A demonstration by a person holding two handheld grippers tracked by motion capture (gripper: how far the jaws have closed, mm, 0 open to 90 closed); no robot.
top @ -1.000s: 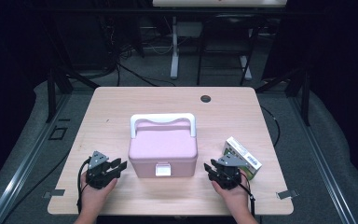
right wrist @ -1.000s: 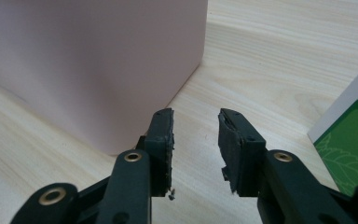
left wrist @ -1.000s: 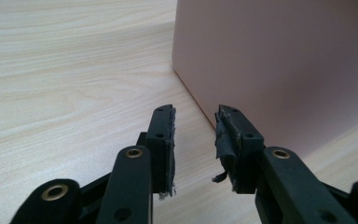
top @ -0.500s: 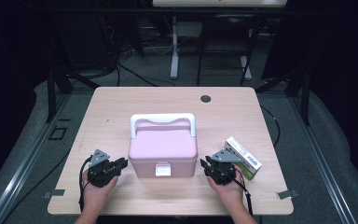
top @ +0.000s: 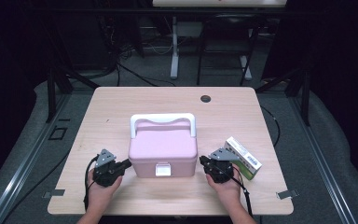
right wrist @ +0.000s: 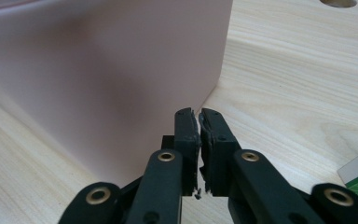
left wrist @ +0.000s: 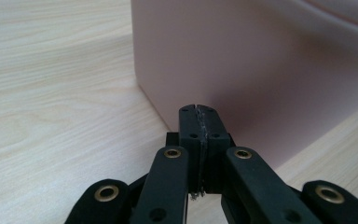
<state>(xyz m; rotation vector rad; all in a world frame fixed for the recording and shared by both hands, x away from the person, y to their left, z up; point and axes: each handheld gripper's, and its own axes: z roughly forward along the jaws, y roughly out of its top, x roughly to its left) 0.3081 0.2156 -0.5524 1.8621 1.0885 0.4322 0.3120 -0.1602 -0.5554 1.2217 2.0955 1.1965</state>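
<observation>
Two grippers flank the pink box (top: 163, 149).
The left gripper (top: 127, 164) and right gripper (top: 203, 161) (each with jaws pressed together, nothing between them) sit just beside its sides.

A light wooden desk (top: 121, 107) fills the middle of the high view, with a dark round cable hole (top: 205, 98) near its upper edge. A pink lidded box with a white handle (top: 163, 147) sits at centre. A green-and-white carton (top: 244, 157) lies at lower right.

No print on the green-and-white carton (top: 244, 157) is legible.
</observation>
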